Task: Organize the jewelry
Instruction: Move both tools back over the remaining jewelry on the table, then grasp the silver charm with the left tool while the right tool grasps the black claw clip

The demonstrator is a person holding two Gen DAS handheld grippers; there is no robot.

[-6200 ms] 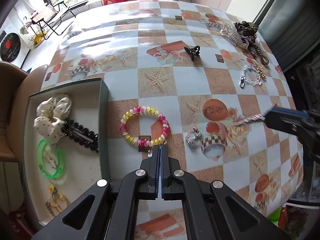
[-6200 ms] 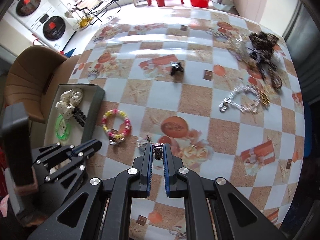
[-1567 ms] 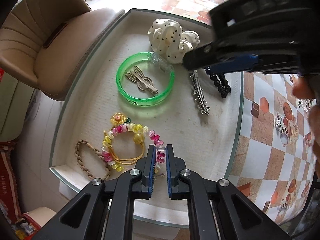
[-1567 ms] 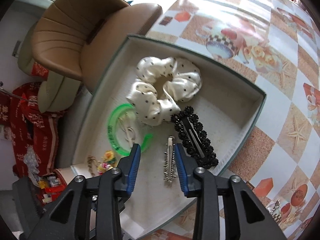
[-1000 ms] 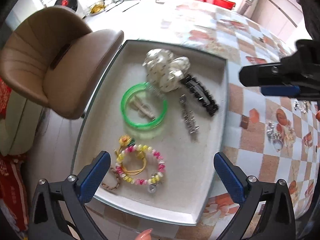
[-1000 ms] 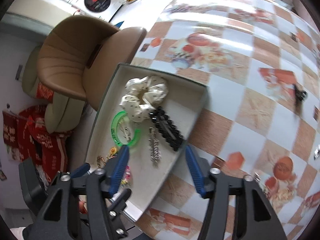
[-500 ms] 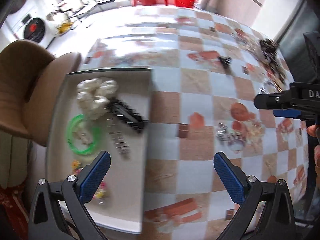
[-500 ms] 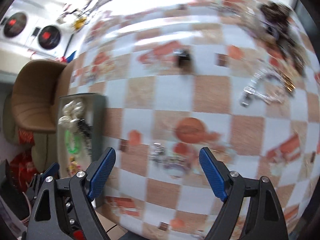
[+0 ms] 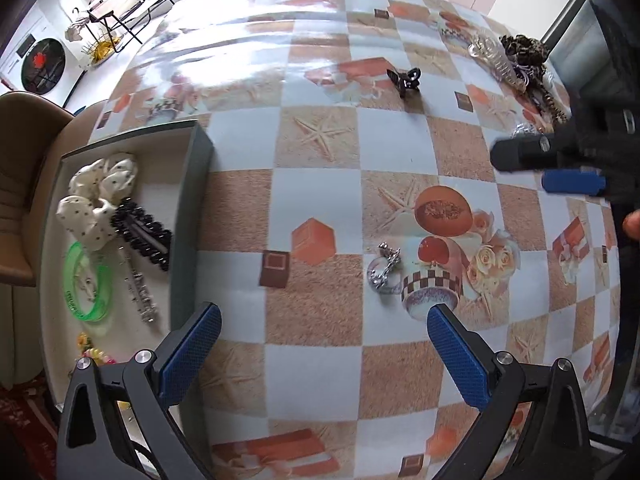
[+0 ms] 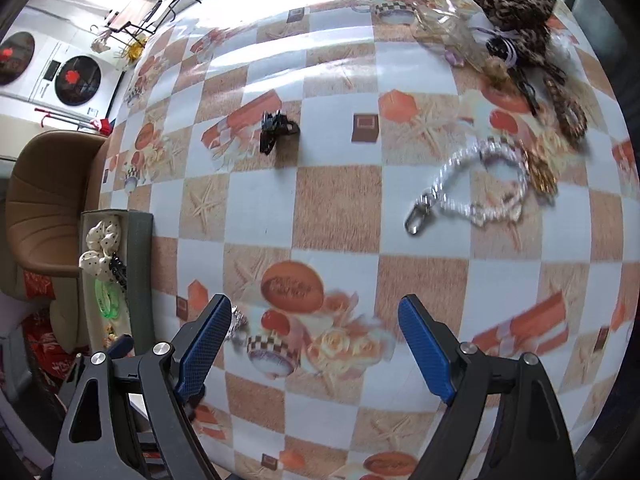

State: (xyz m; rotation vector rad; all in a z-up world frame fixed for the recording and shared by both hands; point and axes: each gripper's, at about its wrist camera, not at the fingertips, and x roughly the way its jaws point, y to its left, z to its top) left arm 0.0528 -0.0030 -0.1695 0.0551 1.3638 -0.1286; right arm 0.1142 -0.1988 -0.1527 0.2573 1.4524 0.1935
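Hovering over the table, each hand-held gripper, left and right, is spread wide, empty.

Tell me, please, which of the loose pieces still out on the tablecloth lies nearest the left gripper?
The small silver ring, just ahead of the open left gripper. The black hair claw and the pearl chain lie much farther off.

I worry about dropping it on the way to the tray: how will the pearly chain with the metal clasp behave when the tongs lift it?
The pearly chain lies in a loose curve, so it will probably hang limp and swing. Its beads look smooth, so a pinch on them may slip; the metal clasp seems the surer grip. It looks light.
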